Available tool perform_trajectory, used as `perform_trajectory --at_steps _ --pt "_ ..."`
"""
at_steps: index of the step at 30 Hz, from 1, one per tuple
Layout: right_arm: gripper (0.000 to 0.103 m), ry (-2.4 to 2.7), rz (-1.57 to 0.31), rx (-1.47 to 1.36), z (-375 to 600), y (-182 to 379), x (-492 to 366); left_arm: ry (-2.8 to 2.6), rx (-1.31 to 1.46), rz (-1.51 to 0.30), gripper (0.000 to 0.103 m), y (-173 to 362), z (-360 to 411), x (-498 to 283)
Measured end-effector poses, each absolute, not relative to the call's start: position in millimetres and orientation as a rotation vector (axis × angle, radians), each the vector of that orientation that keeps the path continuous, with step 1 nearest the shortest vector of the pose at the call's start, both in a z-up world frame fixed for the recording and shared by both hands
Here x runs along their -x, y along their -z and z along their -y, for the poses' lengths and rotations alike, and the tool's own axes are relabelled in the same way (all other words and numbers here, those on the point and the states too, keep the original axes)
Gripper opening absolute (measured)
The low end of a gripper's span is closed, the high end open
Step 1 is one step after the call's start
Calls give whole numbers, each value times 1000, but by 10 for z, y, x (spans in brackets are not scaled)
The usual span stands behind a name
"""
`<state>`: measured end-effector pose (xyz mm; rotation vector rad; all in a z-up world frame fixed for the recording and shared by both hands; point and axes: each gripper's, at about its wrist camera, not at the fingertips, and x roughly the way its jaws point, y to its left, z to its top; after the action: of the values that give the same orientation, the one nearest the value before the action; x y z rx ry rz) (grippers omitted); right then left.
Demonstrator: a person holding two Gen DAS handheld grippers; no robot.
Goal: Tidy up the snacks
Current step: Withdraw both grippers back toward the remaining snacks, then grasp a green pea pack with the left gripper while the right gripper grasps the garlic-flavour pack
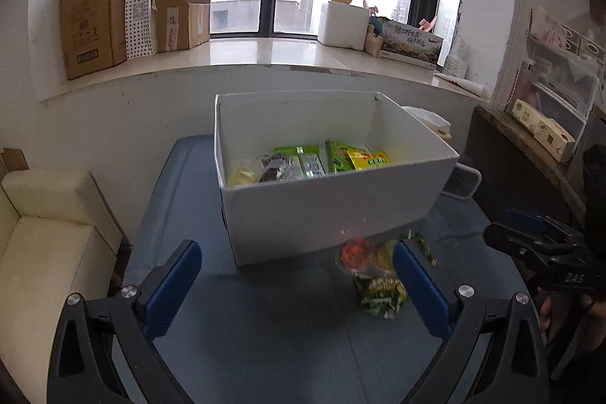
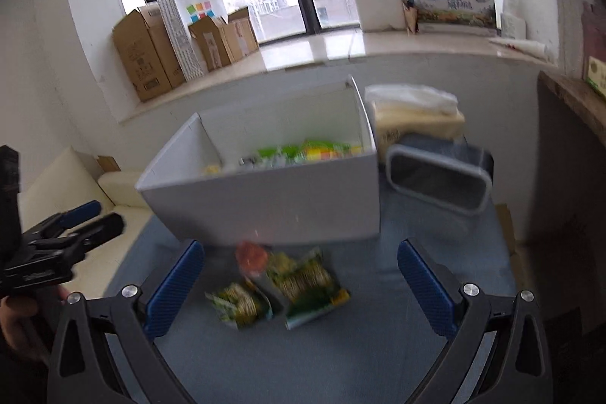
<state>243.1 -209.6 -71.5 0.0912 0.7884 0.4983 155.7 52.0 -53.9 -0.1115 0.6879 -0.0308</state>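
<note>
A white box [image 1: 329,211] stands on the blue table [image 1: 265,328] and holds several snack packets [image 1: 314,161]. It also shows in the right wrist view [image 2: 272,203]. Loose snacks lie on the table in front of it: an orange-red packet [image 1: 354,250] [image 2: 250,257] and green packets [image 1: 380,294] [image 2: 308,281] [image 2: 238,305]. My left gripper [image 1: 297,275] is open and empty, above the table left of these snacks. My right gripper [image 2: 299,279] is open and empty, hovering over the loose snacks; it also shows at the right edge of the left wrist view [image 1: 545,245].
A dark bin with a white rim [image 2: 439,180] stands right of the box, with a tissue box [image 2: 416,120] behind it. A cream sofa [image 1: 45,245] sits left of the table. Cardboard boxes [image 1: 94,21] line the windowsill. A wooden shelf [image 1: 530,139] is on the right.
</note>
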Motion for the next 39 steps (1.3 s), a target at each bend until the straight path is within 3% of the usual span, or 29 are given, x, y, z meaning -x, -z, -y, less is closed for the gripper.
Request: perform_trajectory --at_steps 15,17,19,22,39 --pt "103 -539 -926 -125 1824 1427 -2867 68 66 -778 103 954 -241 -1029" --pt "98 -531 -955 -102 1752 1501 -2941 70 58 -783 103 971 -213 -1043" --pt "70 -509 -956 -64 1709 1523 -2978 68 57 -793 103 998 -204 -1067" --pt "54 -521 -958 -67 1728 1501 -2981 67 54 -805 103 1048 -176 -1105" --pt "50 -561 -812 -131 2331 942 -2299 141 18 -848 103 1327 245 -1653"
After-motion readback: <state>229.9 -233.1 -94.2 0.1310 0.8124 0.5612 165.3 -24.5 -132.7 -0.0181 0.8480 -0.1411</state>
